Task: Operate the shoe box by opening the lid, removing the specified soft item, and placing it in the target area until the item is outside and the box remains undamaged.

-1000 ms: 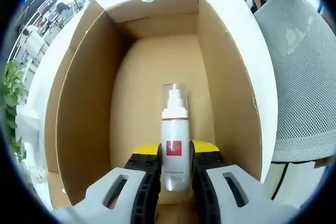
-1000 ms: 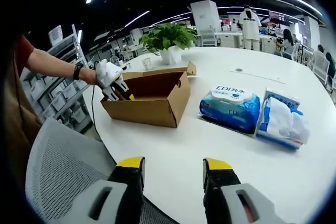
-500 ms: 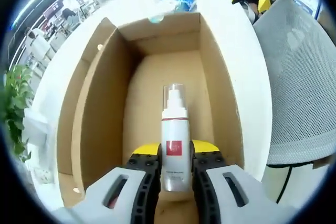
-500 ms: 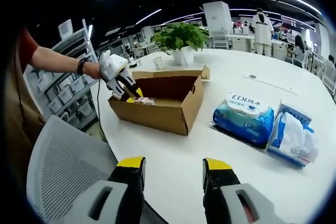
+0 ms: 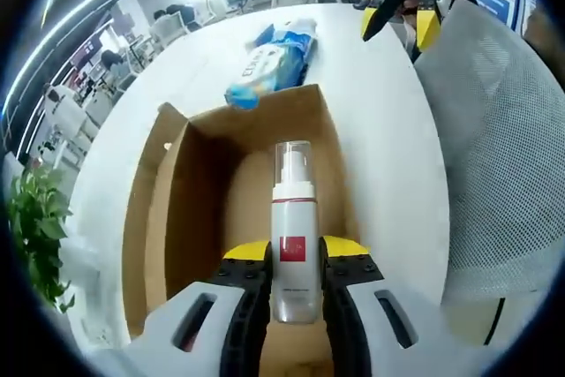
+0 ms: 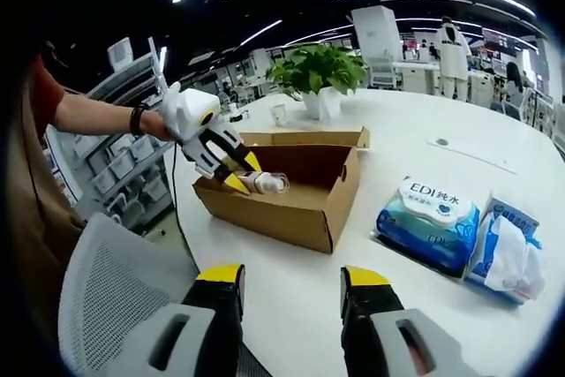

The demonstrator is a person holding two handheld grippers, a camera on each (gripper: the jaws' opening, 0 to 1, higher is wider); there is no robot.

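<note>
The white bench (image 6: 459, 143) is carrying everything; a grey mesh chair (image 5: 508, 156) is standing at its edge. The open cardboard shoe box (image 6: 305, 192) is sitting on the bench near that edge, its lid folded back on the far side. A blue pack of wet wipes (image 6: 428, 222) is lying to the right of the box in the right gripper view, well apart from it, with a second opened blue pack (image 6: 512, 253) just beside it. A potted plant (image 6: 320, 72) is standing behind the box.

The left gripper (image 5: 294, 262) is clamping a white spray bottle (image 5: 292, 231) with a clear cap, holding it above the box opening. In the right gripper view the bottle (image 6: 265, 183) is lying level over the box's near wall.

The right gripper (image 6: 290, 284) is hanging over the bench edge, jaws apart, holding nothing.
</note>
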